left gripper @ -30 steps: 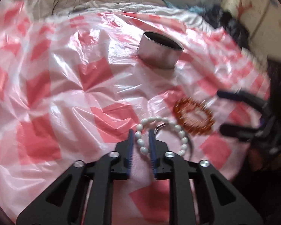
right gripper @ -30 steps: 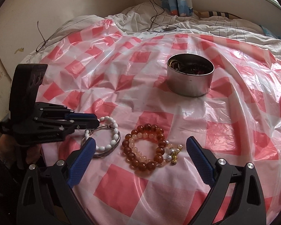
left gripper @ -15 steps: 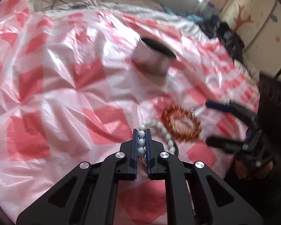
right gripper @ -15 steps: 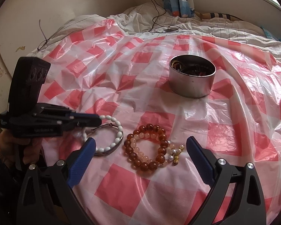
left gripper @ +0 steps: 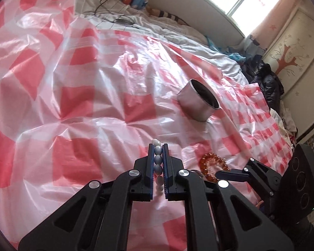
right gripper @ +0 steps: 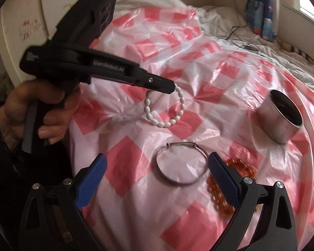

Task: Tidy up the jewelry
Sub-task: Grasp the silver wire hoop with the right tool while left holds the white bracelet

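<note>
**White bracelet picked, bangle exposed**

Left wrist: left gripper (left gripper: 158, 163) now clamped on white bead bracelet (left gripper: 157, 160), lifted off the sheet; tin (left gripper: 198, 102) ahead, right.

Right wrist: right gripper (right gripper: 157, 179) gapes empty, now straddling the silver bangle (right gripper: 181, 163); amber bracelet (right gripper: 219, 192) beside its right finger. Next: tin drop.

A bed (right gripper: 230, 21) with rumpled white bedding carried a crinkled pink-and-white checked plastic sheet (right gripper: 198, 67). On the sheet stood a round metal tin (right gripper: 282, 121), and nearer lay a thin metal bangle (right gripper: 163, 173) just beside an amber bead bracelet (right gripper: 217, 196).
</note>
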### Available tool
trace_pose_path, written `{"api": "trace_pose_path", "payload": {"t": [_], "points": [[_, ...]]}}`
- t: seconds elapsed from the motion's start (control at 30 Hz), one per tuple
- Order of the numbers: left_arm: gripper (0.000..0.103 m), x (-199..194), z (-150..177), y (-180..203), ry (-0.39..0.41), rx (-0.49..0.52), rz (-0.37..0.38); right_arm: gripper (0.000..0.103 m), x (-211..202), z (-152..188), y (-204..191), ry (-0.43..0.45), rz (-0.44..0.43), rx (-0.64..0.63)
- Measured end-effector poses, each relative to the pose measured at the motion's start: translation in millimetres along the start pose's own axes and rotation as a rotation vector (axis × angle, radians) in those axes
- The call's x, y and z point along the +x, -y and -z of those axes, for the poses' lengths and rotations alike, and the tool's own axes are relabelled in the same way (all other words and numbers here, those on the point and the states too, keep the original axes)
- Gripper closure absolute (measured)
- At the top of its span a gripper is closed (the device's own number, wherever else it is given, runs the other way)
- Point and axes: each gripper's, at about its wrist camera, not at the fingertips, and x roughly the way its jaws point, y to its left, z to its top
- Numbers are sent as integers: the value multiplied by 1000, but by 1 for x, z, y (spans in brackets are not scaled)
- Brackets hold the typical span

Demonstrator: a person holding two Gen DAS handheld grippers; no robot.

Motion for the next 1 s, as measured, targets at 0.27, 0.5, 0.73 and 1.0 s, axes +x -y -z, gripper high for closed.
{"api": "trace_pose_path", "payload": {"t": [0.27,0.5,0.73,1.0], "points": [[96,0,-2,-6,-7,2,-35,10,40,-5,34,-145,-90,51],[96,1,-2,-1,-10,15,-32,37,31,-3,38,-121,-139,67],[96,-2,-2,2,7,22,-23,38,12,-5,39,-57,-126,87],[96,-11,-12,17,47,39,70,38,-34,-11,98,130,-37,295]]}}
